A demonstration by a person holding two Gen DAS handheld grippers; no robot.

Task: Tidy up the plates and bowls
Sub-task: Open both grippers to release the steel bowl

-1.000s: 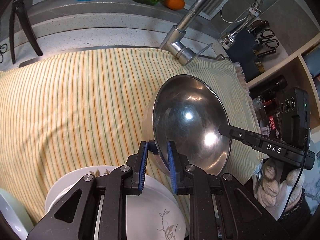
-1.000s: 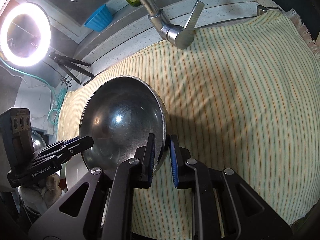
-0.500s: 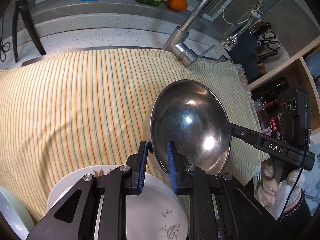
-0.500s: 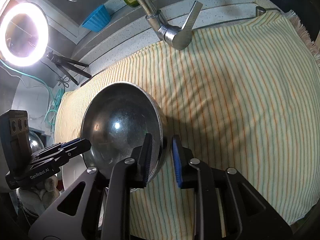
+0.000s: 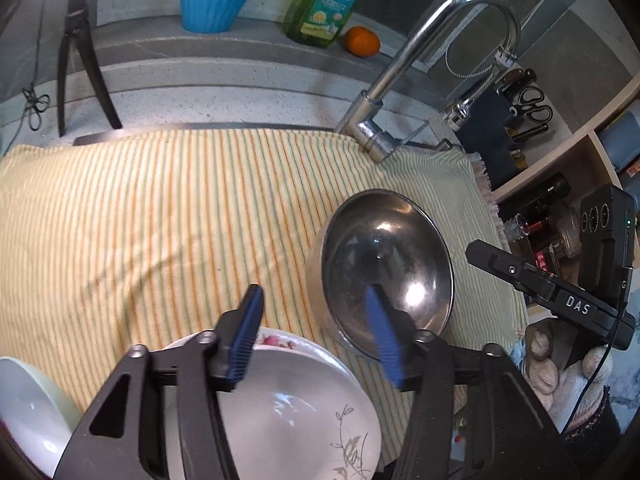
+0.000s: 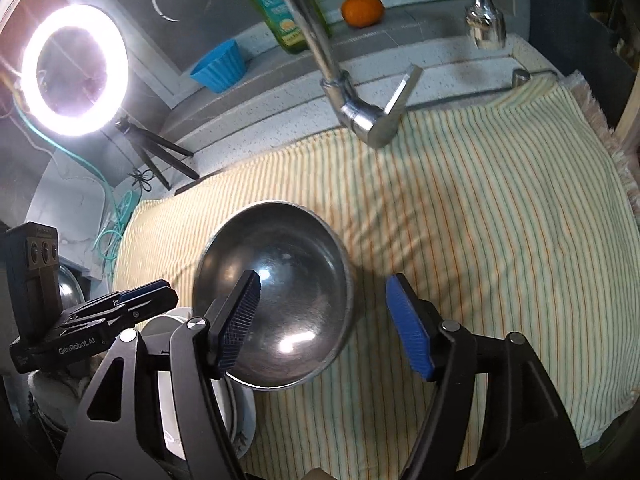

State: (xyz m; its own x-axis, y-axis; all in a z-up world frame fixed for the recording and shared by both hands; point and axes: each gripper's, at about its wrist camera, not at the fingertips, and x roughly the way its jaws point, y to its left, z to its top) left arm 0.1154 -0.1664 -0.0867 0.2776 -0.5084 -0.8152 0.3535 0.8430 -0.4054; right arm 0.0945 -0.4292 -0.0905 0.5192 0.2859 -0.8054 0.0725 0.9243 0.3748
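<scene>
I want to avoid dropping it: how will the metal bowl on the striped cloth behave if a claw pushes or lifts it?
The metal bowl looks thin and polished, so probably light and slippery to pinch. Its rounded underside may let it rock or tip. The soft striped cloth under it should limit sliding.

Ring light (image 6: 74, 70) glowing; speckled counter (image 5: 224, 92); striped cloth (image 5: 160, 208).

1. The left gripper (image 5: 316, 338) had black arms and blue ribbed pads (image 5: 246, 338).
2. Round silver screws (image 5: 137, 351) sat on its arms.
3. The right gripper (image 6: 328, 326) looked the same, black with blue pads (image 6: 410, 330).
4. From the left view, the right one had "DAS" in white letters and a small green light.
5. A pale knit glove (image 5: 560, 376) covered the right hand.
</scene>
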